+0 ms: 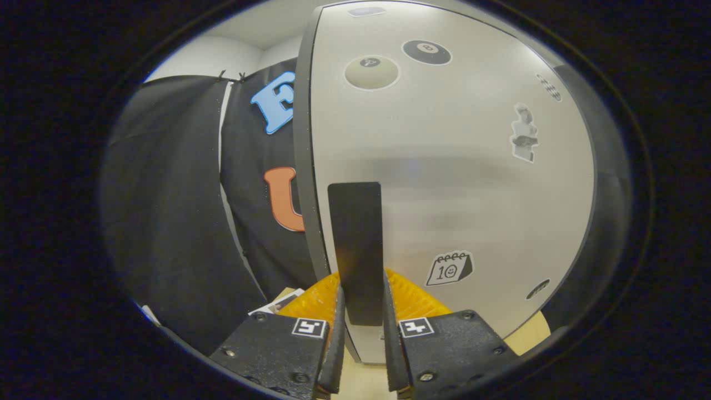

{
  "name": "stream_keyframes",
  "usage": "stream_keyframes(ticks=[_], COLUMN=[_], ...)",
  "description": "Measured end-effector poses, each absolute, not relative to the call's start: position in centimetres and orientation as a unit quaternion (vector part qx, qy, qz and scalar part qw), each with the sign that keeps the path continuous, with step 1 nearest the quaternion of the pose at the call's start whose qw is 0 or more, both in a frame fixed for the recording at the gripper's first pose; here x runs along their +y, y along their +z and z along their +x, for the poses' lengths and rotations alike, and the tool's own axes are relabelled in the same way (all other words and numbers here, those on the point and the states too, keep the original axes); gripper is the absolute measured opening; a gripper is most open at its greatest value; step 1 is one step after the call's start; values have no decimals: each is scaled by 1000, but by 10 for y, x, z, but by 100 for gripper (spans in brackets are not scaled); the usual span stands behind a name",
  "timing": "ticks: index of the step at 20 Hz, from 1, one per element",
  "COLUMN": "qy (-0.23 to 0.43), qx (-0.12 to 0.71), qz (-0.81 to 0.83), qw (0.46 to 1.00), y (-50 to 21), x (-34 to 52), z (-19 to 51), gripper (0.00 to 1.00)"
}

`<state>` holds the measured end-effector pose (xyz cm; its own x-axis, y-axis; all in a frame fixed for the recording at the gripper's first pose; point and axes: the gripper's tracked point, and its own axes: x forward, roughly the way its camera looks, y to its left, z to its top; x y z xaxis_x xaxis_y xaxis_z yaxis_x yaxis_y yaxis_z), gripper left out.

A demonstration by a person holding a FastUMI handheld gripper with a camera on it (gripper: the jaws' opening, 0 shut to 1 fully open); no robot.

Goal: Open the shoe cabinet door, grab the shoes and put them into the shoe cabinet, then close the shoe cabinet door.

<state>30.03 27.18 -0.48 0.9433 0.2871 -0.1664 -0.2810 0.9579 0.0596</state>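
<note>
I have the hand-held gripper (361,311) pinching the dark handle (355,244) of the shoe cabinet door (450,166). Door: pale, stickered, filling 12 to 3 o'clock. Its lower right edge is cut off.

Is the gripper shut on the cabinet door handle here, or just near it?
Shut on it, apparently: the gripper has both fingers against the sides of the dark handle on the cabinet door.

The gripper (361,303) has two blocky, speckled black housings, each with a square black-and-white marker at its 12 o'clock corner (facing the fingers), round screw heads along the edges, and thin, flat fingers (337,333) with ribbed pads.
</note>
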Motion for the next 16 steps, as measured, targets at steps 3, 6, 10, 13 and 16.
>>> stream_keyframes(ticks=[3, 6, 10, 13, 16], qy=[159, 173, 189, 197, 190], qx=[84, 87, 86, 90, 87], qz=[11, 14, 7, 14, 9], qw=[984, 981, 978, 976, 978], y=[-8, -6, -12, -13, -13], x=[268, 254, 236, 216, 211], z=[281, 250, 210, 180, 180], gripper=[31, 30, 28, 27, 27])
